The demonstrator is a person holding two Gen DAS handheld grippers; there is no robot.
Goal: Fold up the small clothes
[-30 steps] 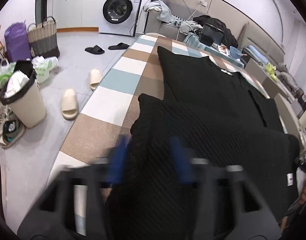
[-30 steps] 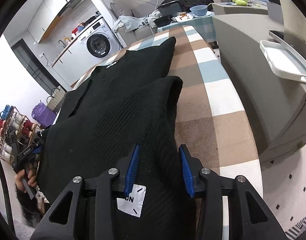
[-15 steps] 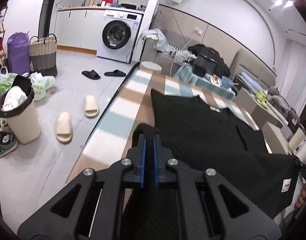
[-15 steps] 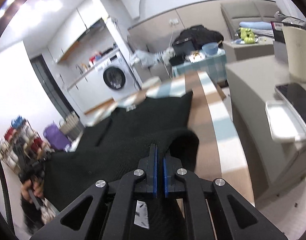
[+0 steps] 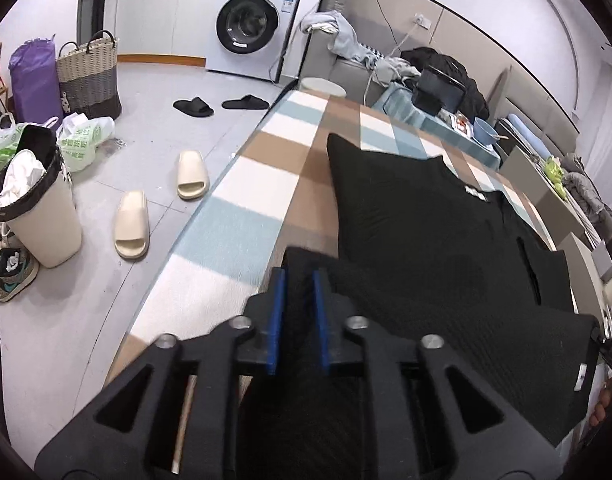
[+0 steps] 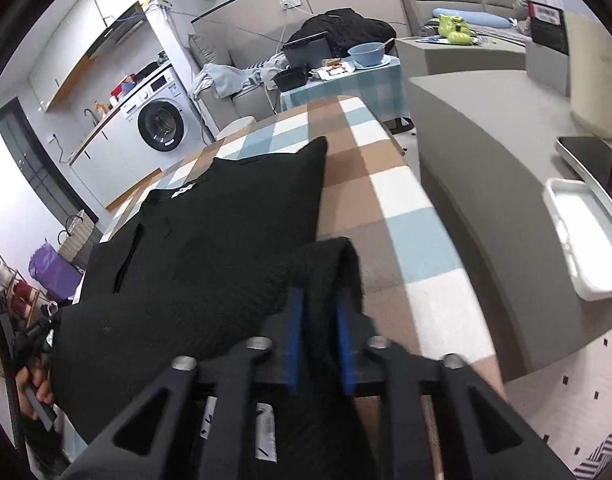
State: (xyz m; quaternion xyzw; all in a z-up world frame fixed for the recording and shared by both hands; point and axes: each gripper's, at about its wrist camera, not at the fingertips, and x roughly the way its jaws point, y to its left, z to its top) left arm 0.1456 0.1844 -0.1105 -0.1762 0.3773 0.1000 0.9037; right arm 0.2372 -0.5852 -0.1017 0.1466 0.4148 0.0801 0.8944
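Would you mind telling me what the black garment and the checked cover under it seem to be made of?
Garment: looks like matte knit, probably cotton or a blend, judging by its fine diagonal ribbing and soft folds. Cover: apparently a short-pile or woven textile, with slightly fuzzy, non-glossy squares; the fibre cannot be told.

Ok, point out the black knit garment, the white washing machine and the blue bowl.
black knit garment [image 5: 417, 220]: left wrist view, flat upper panel.
white washing machine [image 5: 248, 24]: left wrist view, round door.
blue bowl [image 6: 367, 54]: right wrist view, outer wall.
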